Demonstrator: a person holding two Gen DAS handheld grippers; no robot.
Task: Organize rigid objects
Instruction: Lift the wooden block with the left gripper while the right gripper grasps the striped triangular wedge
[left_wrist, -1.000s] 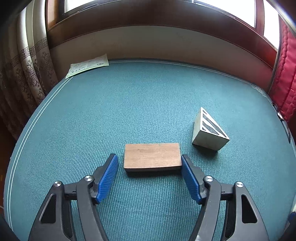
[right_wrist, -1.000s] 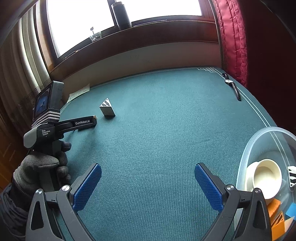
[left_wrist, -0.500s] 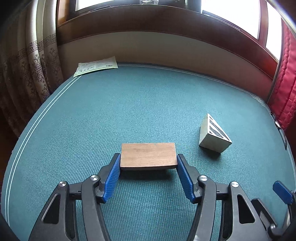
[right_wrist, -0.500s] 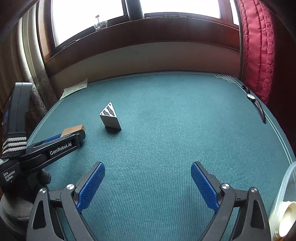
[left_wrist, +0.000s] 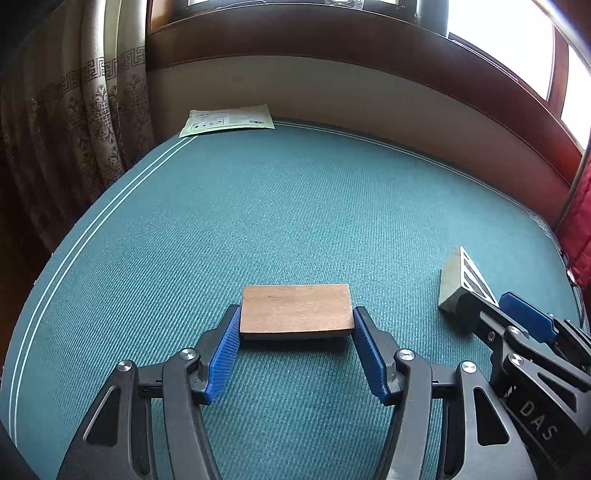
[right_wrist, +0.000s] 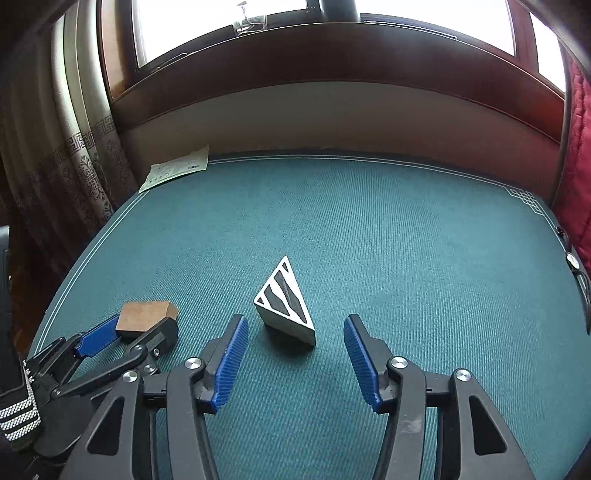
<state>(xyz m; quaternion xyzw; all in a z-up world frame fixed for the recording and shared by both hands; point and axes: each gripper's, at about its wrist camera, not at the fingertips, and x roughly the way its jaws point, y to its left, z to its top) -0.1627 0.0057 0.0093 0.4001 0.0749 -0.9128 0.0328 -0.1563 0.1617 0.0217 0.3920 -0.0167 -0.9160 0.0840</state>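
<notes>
Left gripper fingers pinch the wooden block endwise; right gripper fingers spread around the striped wedge, untouched.

Right gripper gapes around striped wedge.

Brown wooden block, black-striped white wedge, teal cloth, blue pads.

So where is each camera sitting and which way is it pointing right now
Left wrist: on the left gripper, facing forward over the green table toward the window wall; its blue pads clamp the wooden block; the right gripper's tip shows at right.
Right wrist: on the right gripper, open around the striped wedge; the left gripper shows at left.
Shared: block, wedge, paper sheet.
</notes>
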